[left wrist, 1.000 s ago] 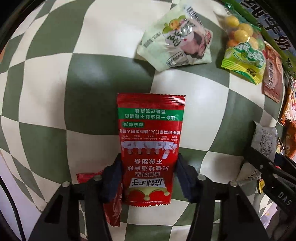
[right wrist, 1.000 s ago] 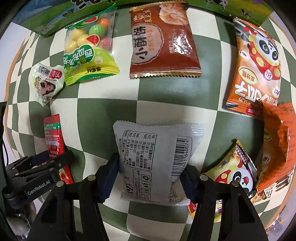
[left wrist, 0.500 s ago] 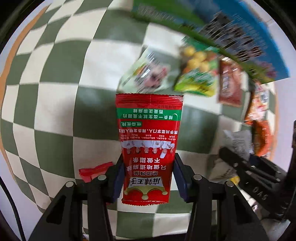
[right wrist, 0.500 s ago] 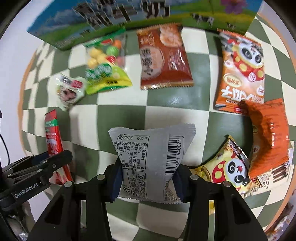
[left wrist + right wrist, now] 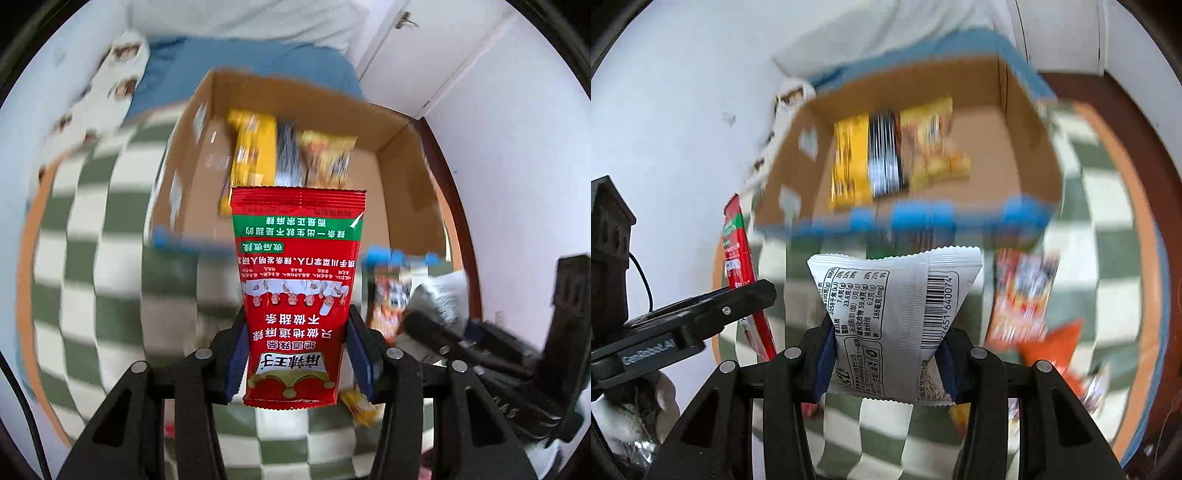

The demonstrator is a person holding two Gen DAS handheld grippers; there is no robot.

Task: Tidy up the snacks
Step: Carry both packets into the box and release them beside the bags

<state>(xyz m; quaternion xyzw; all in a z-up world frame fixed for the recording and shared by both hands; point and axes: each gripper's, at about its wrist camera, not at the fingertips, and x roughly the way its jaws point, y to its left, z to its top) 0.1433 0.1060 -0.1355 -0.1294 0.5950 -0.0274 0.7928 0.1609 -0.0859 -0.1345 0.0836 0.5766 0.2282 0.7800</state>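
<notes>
My left gripper [image 5: 295, 360] is shut on a red snack packet [image 5: 297, 273] with a green band, held up in the air. My right gripper [image 5: 886, 363] is shut on a grey-white packet [image 5: 897, 310] with a barcode, also lifted. Ahead of both stands an open cardboard box [image 5: 399, 155] [image 5: 1027, 147] with a blue rim; yellow and dark packets [image 5: 255, 147] [image 5: 882, 151] lie inside it. In the right wrist view the left gripper [image 5: 746, 295] and its red packet [image 5: 738, 254] show at the left.
The green-and-white checkered cloth [image 5: 92, 258] [image 5: 1100, 236] lies below, with blurred orange and red snack bags [image 5: 1023, 291] to the right. A white wall and a door [image 5: 498, 74] rise behind the box. A gloved hand [image 5: 635, 410] shows at lower left.
Both grippers have risen from the cloth with their packets and tilted up, so the cardboard box has come into view. The right jaws closed tighter on the grey packet.
</notes>
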